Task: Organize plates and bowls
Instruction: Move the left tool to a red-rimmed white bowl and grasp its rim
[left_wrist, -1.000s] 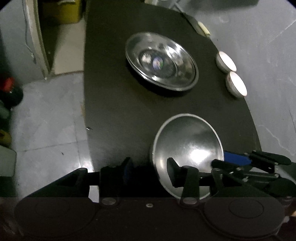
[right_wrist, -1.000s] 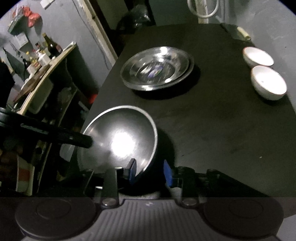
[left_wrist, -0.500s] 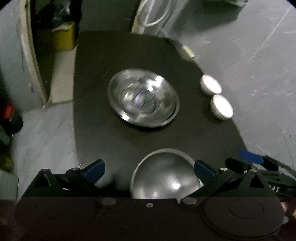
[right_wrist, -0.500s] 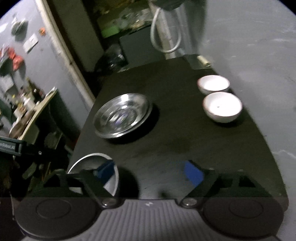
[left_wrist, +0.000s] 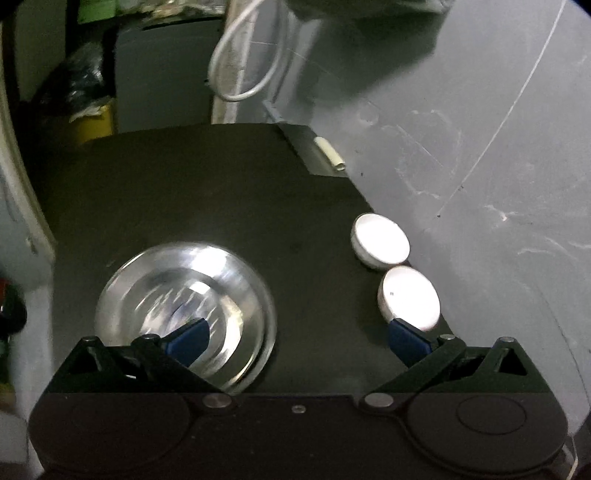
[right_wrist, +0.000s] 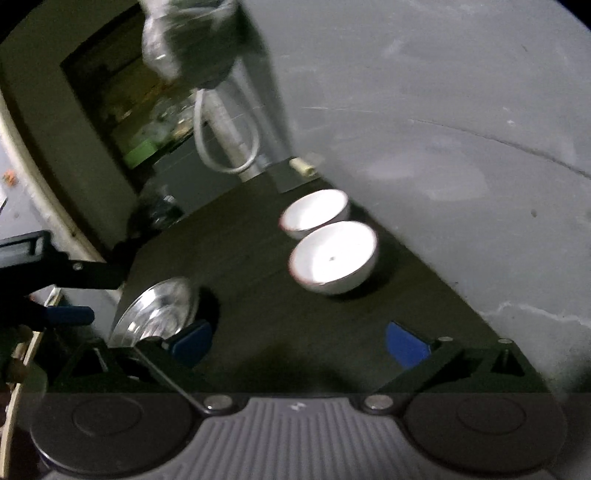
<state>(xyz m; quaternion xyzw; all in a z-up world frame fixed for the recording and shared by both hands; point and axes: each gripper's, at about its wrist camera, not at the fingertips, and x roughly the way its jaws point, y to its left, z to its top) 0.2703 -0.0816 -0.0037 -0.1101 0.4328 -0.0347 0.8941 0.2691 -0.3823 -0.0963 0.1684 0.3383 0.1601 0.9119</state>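
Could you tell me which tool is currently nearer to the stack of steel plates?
Left. The left tool hangs open right over the steel plates, one finger across them. The right tool, also open, faces the white bowls, with the plates off to its left.

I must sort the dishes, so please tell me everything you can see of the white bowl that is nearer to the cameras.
The nearer white bowl is small, round and deep, glossy like ceramic, with a thin dark rim line and one tiny dark speck inside. It stands upright and looks empty on the black table, near the edge by the grey wall. The second white bowl sits close behind it; contact is unclear. Nothing grips it.
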